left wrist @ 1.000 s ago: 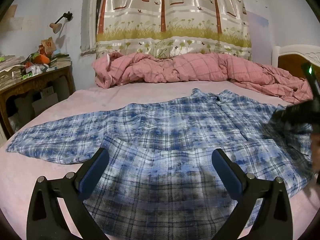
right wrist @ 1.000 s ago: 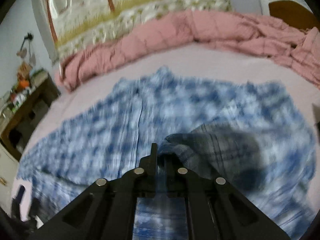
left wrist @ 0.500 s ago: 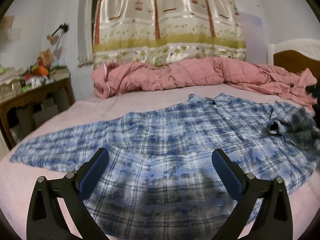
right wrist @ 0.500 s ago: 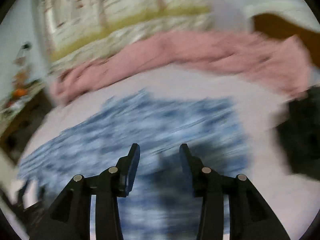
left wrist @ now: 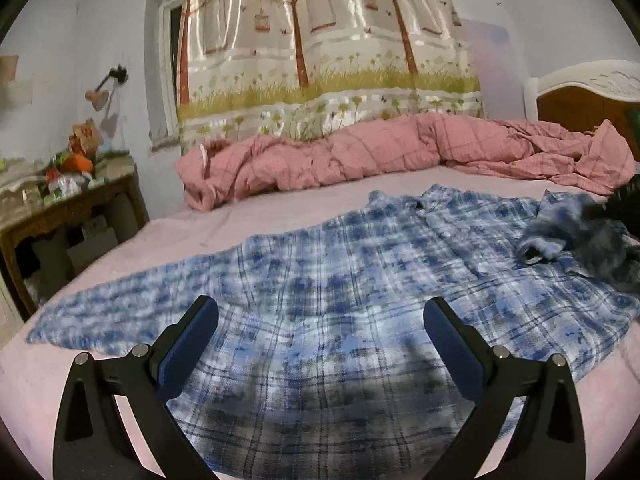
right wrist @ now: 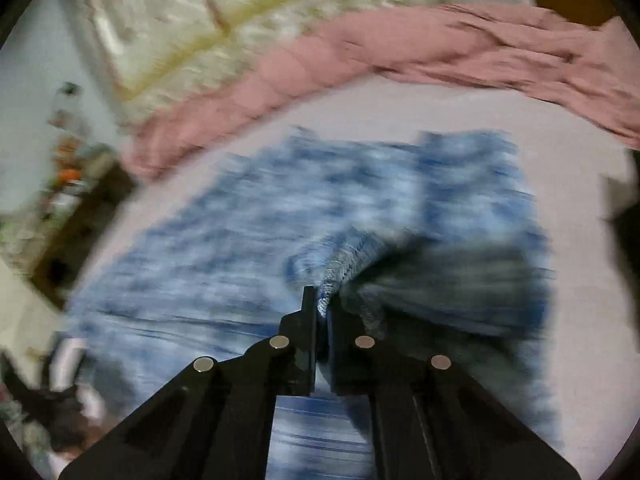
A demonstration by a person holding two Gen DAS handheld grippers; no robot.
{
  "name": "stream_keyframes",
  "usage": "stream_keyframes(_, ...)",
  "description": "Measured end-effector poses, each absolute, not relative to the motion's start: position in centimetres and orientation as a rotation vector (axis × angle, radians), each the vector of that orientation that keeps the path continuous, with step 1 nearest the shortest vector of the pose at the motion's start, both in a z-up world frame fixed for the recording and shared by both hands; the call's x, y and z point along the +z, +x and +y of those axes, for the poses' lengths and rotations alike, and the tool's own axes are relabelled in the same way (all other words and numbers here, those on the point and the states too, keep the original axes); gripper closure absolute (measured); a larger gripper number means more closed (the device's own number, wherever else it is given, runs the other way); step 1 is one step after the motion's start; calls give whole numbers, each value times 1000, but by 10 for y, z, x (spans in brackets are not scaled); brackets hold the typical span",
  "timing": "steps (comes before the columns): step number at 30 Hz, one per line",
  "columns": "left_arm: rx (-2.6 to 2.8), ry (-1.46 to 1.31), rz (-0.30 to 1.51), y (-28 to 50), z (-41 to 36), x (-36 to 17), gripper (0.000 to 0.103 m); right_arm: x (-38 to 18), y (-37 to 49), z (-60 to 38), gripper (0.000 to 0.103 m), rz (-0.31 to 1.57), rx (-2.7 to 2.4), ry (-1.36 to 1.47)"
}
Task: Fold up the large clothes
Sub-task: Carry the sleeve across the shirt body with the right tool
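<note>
**Pinching the sleeve of a plaid shirt on the bed**

Gripping a bunch of cloth, the right gripper (right wrist: 322, 308) has its two black fingers pressed almost together, and between them sits a fold of the blue plaid shirt (left wrist: 340, 280) — it looks like the sleeve (right wrist: 348, 256), with its edge standing up from the tips. This view is blurred, so the exact part of the cloth cannot be told for sure. In the left wrist view the same sleeve lies crumpled on the right side of the shirt body.

The left gripper (left wrist: 320, 340) is spread wide and holds nothing; its fingers carry dark blue pads (left wrist: 188, 344) and hang above the near hem of the shirt.

The shirt is thin woven cotton with a check of white, light blue and dark blue. It lies flat on the pink sheet of the bed (left wrist: 280, 208), collar to the far side, one sleeve stretched out to the left. Behind it a pink checked quilt (left wrist: 360, 152) is rolled in a long soft heap — under a shiny curtain (left wrist: 320, 48) printed with trees. A wooden side table (left wrist: 68, 208) with clutter stands at the left.
</note>
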State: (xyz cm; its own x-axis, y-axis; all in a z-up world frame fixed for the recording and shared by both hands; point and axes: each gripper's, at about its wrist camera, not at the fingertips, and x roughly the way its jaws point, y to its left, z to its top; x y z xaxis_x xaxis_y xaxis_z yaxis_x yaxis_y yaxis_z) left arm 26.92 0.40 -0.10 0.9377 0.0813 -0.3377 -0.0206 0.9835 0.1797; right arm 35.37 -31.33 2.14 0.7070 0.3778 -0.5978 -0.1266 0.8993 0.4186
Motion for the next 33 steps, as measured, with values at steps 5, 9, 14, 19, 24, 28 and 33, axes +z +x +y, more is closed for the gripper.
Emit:
stream_keyframes(5,-149,180,339,237,-46,29,12,25,353,-271,98,683,534,469)
stream_keyframes(9,-286,118,471,259,-81,24,25,12,361,-264,87,755,441,462)
stream_keyframes(14,-522,-30,673,307,-115,13,28,10,356,-280,70,736,300,370)
stream_keyframes(19,-551,83,678,323,-175,0,33,24,349,-329,70,705,310,535)
stream_keyframes(24,-608,137,674,317,-205,-5,38,67,319,-361,67,585,142,416)
stream_keyframes(28,-653,182,662,311,-225,-4,38,81,303,-397,58,546,57,489)
stream_keyframes(33,-791,230,707,307,-258,-12,12,84,296,-417,58,536,-103,454)
